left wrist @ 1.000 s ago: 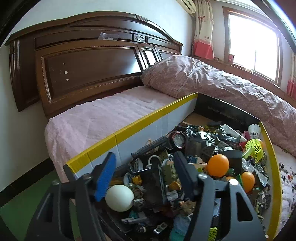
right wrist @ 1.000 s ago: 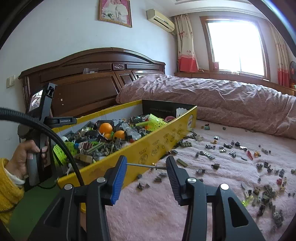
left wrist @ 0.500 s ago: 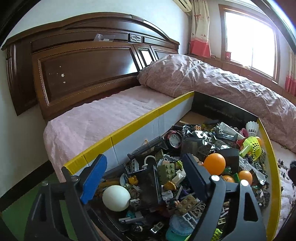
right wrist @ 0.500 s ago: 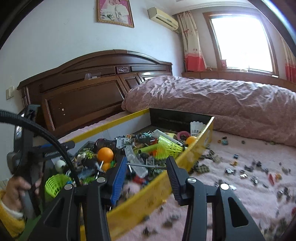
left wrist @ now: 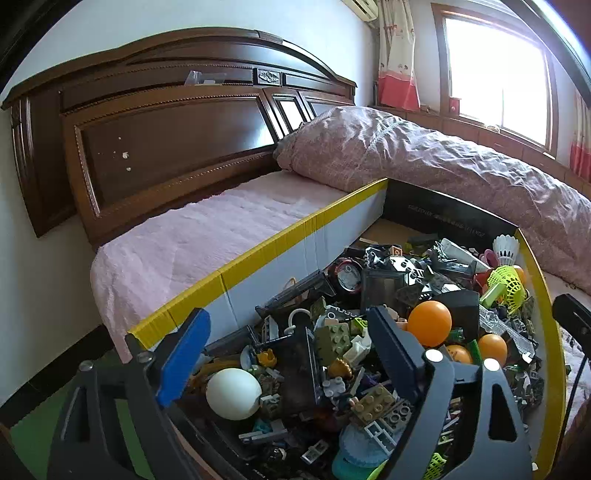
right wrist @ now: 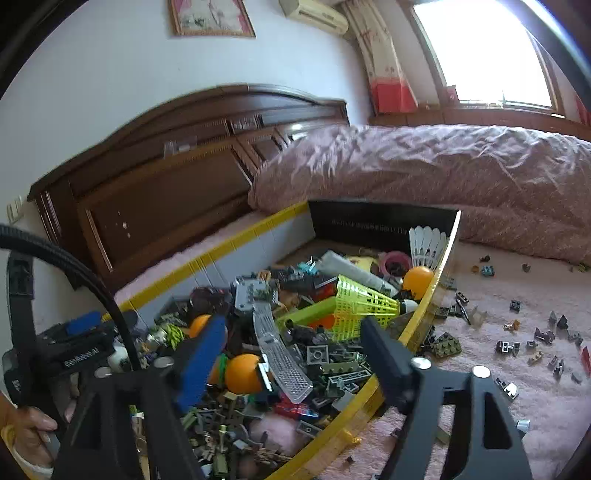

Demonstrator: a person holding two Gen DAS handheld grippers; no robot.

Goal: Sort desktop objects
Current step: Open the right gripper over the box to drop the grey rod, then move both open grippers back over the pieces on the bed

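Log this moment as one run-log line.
left gripper: opening, empty | right gripper: opening, empty | both over toy-filled box | loose bricks on bed

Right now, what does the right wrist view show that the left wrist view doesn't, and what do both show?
Only the right wrist view: small bricks scattered on the pink bedspread outside the box, a framed picture on the wall, and the person's hand on the left tool's handle.

Only the left wrist view: a white egg-shaped ball and a round red-rimmed watch face in the pile.

Both: the yellow-edged box of mixed toys, orange balls, the white shuttlecock, the green mesh shuttlecock and the headboard. Each view's own tool is opening, with nothing gripped.
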